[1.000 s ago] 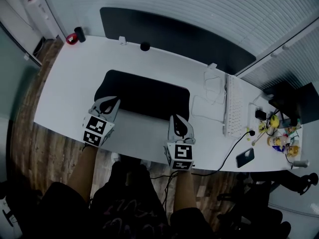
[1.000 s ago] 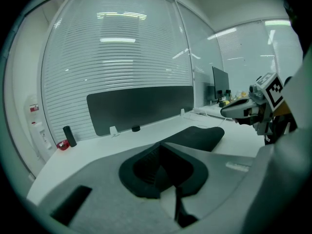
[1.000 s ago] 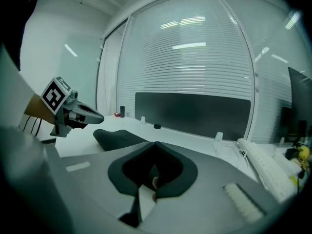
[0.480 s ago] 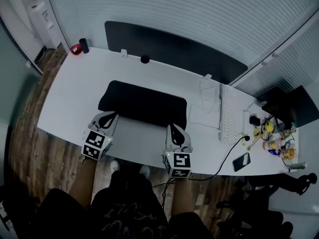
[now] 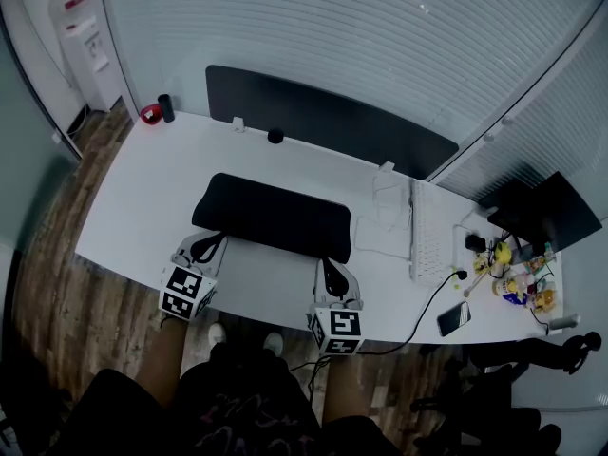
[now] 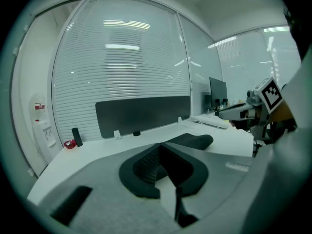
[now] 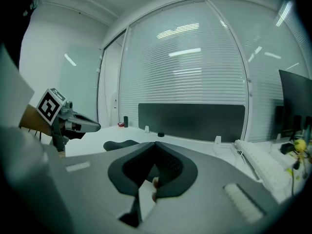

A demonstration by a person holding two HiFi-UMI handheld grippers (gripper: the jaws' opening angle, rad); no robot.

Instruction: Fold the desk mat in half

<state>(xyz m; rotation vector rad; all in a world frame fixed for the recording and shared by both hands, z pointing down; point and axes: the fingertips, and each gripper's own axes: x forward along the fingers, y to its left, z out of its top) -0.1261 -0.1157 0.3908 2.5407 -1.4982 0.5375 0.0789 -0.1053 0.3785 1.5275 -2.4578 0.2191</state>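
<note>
Head view: left hand-held gripper point(image 5: 213, 240) and right hand-held gripper point(image 5: 329, 264) pinch the desk mat point(image 5: 271, 215) at its near edge.

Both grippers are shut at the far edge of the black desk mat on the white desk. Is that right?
No. The left gripper and right gripper are shut at the near edge of the black desk mat on the white desk, as the head view shows.

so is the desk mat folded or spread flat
Mid-fold: left gripper and right gripper pinch the desk mat by its near edge, raised off the desk.
</note>
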